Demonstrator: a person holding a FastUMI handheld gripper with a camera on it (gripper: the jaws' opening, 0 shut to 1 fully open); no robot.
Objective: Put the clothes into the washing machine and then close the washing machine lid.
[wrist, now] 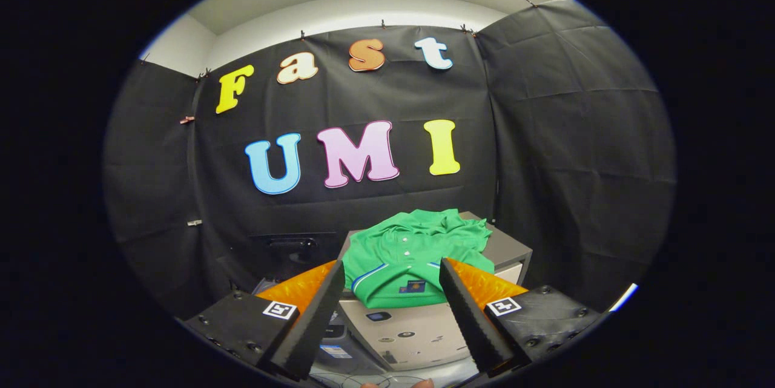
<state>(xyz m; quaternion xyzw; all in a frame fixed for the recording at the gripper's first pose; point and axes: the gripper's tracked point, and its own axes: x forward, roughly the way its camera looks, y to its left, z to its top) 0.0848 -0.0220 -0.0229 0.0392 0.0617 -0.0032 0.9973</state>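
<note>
While the gripper (pixel 392 270) is holding its fingers wide apart with nothing between them, the green shirt (pixel 412 258) is lying crumpled on top of the washing machine (pixel 412 330), just ahead of the fingers. I think it is best to be lowering onto a thick fold and pinching deep. The black cloth wall (pixel 545 134) is hanging close behind.
</note>
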